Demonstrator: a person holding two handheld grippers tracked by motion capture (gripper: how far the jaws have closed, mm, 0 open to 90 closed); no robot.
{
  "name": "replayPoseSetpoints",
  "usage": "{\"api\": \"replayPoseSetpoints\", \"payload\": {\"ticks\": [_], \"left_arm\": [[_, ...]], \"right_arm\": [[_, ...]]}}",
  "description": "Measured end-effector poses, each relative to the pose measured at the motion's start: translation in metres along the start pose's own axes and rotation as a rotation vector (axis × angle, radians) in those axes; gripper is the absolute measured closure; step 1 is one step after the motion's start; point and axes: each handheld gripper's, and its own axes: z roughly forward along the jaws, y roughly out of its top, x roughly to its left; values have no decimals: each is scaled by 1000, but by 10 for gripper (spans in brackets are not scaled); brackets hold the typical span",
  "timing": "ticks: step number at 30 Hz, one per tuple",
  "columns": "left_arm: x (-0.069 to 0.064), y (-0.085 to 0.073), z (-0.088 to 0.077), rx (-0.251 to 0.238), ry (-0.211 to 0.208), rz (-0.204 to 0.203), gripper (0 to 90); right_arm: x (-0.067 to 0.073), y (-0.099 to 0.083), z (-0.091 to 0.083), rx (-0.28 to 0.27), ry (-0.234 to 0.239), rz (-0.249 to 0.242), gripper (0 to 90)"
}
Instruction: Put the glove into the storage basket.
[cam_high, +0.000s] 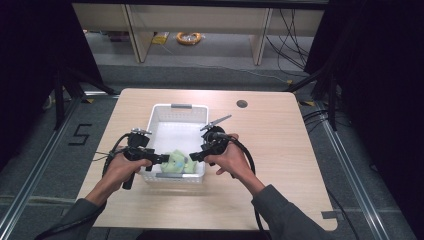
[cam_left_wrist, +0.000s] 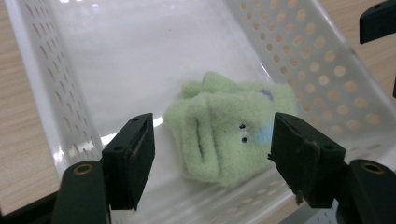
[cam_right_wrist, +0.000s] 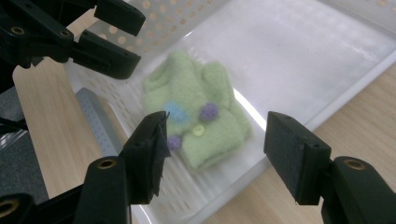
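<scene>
Pale-green fleece garment (cam_right_wrist: 196, 116), folded, with small buttons, lies in the near end of a white perforated basket (cam_high: 162, 110) on the wooden worktop (cam_high: 280, 150). Left gripper (cam_left_wrist: 212, 151) and right gripper (cam_right_wrist: 215, 149) hover over it, fingers (cam_left_wrist: 130, 156) wide apart, holding nothing.

"5" on floor (cam_high: 80, 134) (black tape)

Basket (cam_left_wrist: 327, 70): white plastic, perforated walls, glossy smooth floor with glare. Folded garment (cam_right_wrist: 196, 116) inside: pale green fuzzy fleece cloth, matt, small shiny buttons. Table (cam_high: 270, 145): light wood-grain laminate, smooth, matt. Left gripper (cam_left_wrist: 212, 154) and right gripper (cam_right_wrist: 217, 149): black matt plastic jaws, brass-looking screw inserts.
</scene>
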Motion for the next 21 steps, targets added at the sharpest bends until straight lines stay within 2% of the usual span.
{"api": "replayPoseSetpoints", "payload": {"ticks": [1, 5, 7, 8, 11, 12, 18, 19, 20, 21], "left_arm": [[0, 0, -2, 0, 0, 4, 298], [-2, -2, -4, -12, -2, -7, 283], [-3, -3, -5, -19, -15, -8, 278], [-4, -4, -6, -25, -22, -18, 277], [-8, -6, -6, -28, -33, -9, 266], [-10, -7, -6, -35, -37, -15, 264], [-21, -9, -7, -46, -60, 7, 252], [-23, -10, -8, -46, -58, 7, 248], [-25, -10, -8, -47, -58, 21, 241], [-27, -11, -9, -53, -65, 21, 238]], "right_arm": [[-1, 0, -1, 0, 2, -10, 404], [-3, -5, -7, -7, -2, 18, 386], [-5, -8, -11, -21, 4, 17, 384], [-6, -9, -13, -23, 23, 27, 384], [-8, -12, -19, -45, 38, 32, 380], [-8, -13, -21, -50, 29, 34, 378], [-12, -19, -35, -86, 32, 42, 374], [-12, -21, -38, -88, 40, 62, 373], [-14, -22, -40, -103, 33, 40, 373], [-14, -24, -43, -106, 42, 49, 373]]}}
